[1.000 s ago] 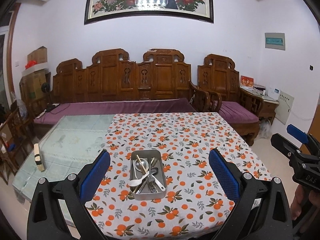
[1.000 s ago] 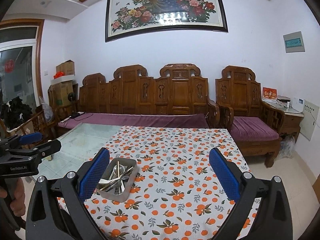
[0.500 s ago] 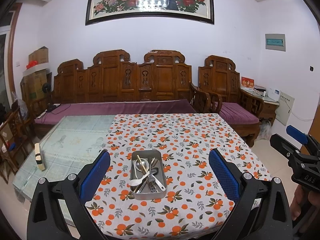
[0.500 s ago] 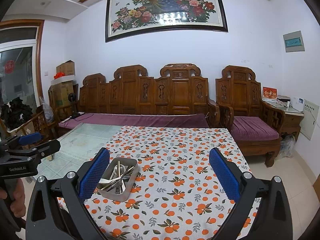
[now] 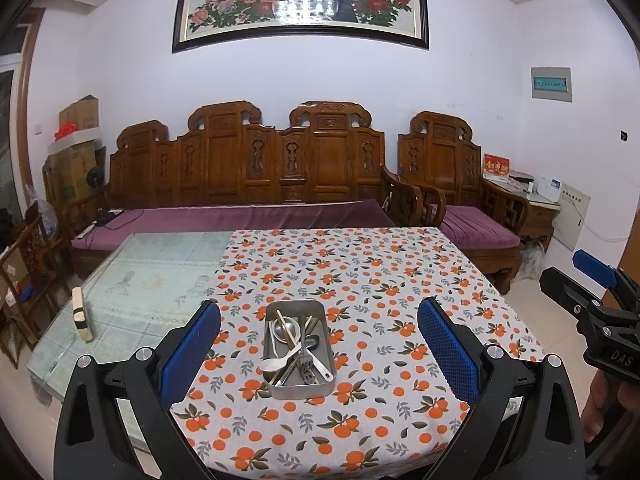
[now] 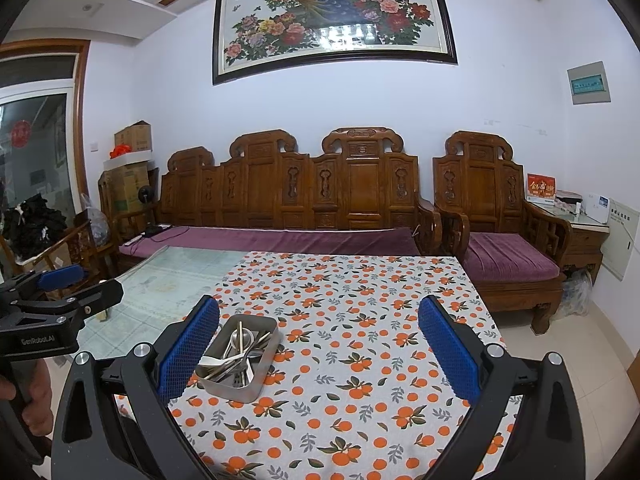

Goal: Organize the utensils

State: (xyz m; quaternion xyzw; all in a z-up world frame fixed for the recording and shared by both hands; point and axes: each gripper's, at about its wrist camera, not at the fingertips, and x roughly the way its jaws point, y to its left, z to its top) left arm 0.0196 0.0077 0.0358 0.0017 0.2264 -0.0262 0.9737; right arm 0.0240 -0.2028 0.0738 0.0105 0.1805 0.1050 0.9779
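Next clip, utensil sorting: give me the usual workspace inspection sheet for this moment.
Surface: table under an orange-print cloth; left part bare glass.
Job's things: metal tray on the cloth, holding spoons, a fork and chopsticks jumbled together.
Clutter: small block on the glass part.
Grippers: left gripper open, centred on the tray, holding nothing; right gripper open, tray near its left finger, holding nothing.
Cables: a cord on the bench cushion, far left.
Surroundings: carved wooden bench, armchair, framed flower painting, cardboard boxes.
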